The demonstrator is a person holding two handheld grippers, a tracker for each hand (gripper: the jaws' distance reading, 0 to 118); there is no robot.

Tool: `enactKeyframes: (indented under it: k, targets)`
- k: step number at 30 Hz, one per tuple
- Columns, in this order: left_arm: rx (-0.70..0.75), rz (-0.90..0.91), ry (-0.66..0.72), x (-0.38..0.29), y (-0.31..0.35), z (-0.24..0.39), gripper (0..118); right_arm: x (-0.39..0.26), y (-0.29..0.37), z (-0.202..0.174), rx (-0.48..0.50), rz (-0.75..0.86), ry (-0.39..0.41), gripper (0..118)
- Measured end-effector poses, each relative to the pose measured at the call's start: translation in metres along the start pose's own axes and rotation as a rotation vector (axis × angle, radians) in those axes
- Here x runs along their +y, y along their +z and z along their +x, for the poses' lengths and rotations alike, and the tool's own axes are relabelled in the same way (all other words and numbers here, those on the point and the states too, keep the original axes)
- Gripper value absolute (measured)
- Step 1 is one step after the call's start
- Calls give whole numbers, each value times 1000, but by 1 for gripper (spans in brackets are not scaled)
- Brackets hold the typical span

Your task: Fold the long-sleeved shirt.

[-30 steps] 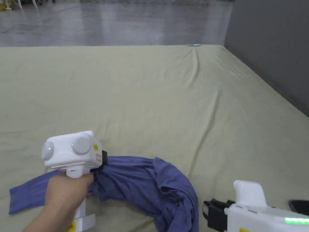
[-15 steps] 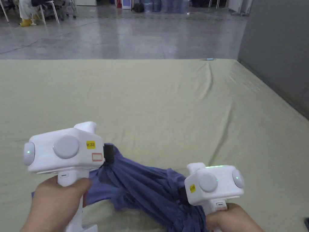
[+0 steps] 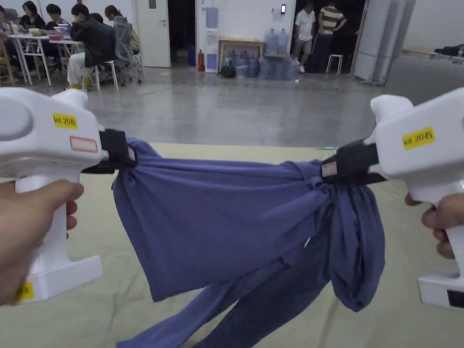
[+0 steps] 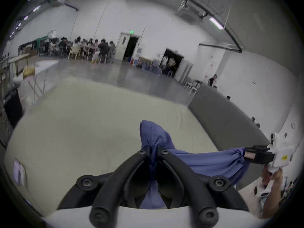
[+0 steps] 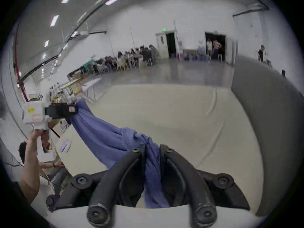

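Shirt (image 3: 217, 213) stretched in air btwn both tools, above the bench (image 3: 398, 326). Left hand-held gripper (image 3: 129, 154) clamped on one end, right hand-held gripper (image 3: 324, 170) clamped on bunched other end; sleeves hang down.

Both hands up at chest height, well apart: left gripper (image 3: 129, 154) clamped tight on the shirt (image 3: 217, 217), right gripper (image 3: 324, 170) pinching a bunched fold, jaws facing each other.
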State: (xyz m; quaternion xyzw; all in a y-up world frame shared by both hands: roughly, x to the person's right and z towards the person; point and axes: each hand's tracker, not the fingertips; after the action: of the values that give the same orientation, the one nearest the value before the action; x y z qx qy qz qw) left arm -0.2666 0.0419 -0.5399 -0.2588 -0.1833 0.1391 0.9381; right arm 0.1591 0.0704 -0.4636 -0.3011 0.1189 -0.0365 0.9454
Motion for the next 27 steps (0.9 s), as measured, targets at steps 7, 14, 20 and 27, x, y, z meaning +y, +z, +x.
enactKeyframes:
  k: [7, 14, 20, 27]
  targets:
    - [61, 130, -114, 140, 0, 41, 0, 151, 0, -27, -128, 81, 69, 13]
    - [86, 183, -100, 201, -9, 66, 0, 227, 3, -39, -234, 187, 109, 13]
    - [88, 114, -114, 174, -59, 41, 0, 189, -37, -20, -236, 103, 105, 13]
    - [116, -209, -72, 22, -146, -19, 0, 16, -159, 22, -205, -141, 32, 13]
